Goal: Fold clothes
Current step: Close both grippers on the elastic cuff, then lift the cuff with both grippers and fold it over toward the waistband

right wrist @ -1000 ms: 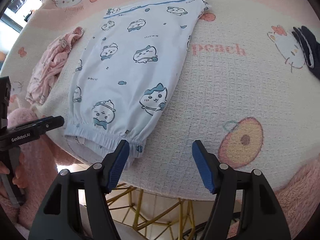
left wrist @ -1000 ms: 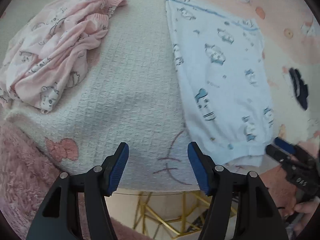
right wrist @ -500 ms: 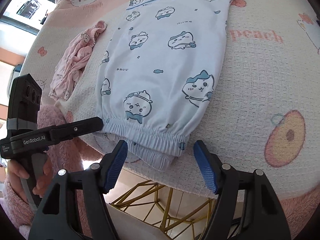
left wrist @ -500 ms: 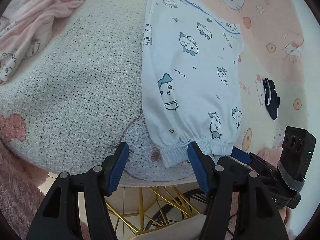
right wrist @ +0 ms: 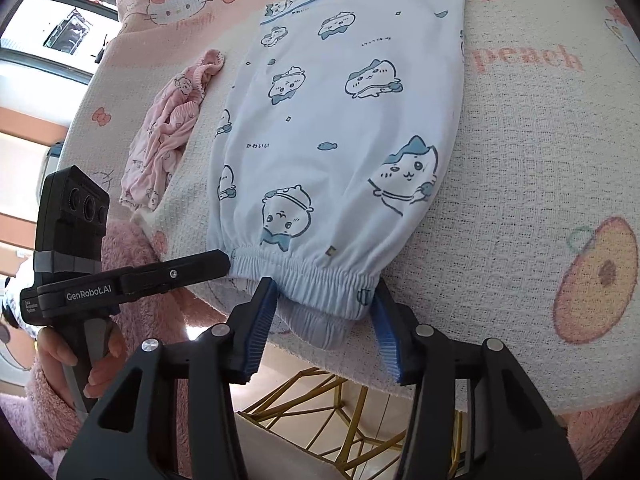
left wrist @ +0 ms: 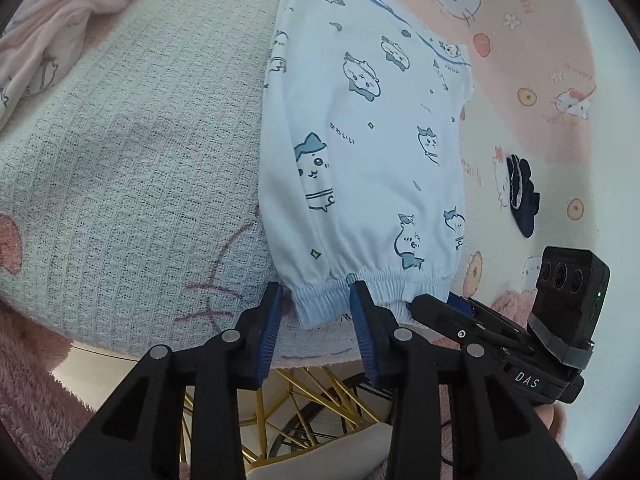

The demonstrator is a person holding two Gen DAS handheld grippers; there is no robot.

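A pale blue garment (left wrist: pixel 360 140) printed with cartoon animals lies flat on the blanket, its elastic hem at the table's front edge. My left gripper (left wrist: pixel 316 296) straddles the hem's left corner, and its jaws are closing; the right pad touches the cloth while the left stands just clear. My right gripper (right wrist: pixel 324 292) straddles the hem's right end on the same garment (right wrist: pixel 340 120), jaws also closing around the gathered cloth without pinching it. Each view shows the other gripper's fingers (right wrist: pixel 200 266) at the hem beside it.
A crumpled pink garment (left wrist: pixel 60 40) lies at the far left, also seen in the right wrist view (right wrist: pixel 168 132). A dark small item (left wrist: pixel 522 200) rests right of the blue garment. The waffle blanket (left wrist: pixel 120 160) covers the table; gold legs (left wrist: pixel 300 400) show below its edge.
Both grippers have come in to the blue garment's hem, the left one sweeping right from the bare blanket. Both pairs of jaws have narrowed around the hem.
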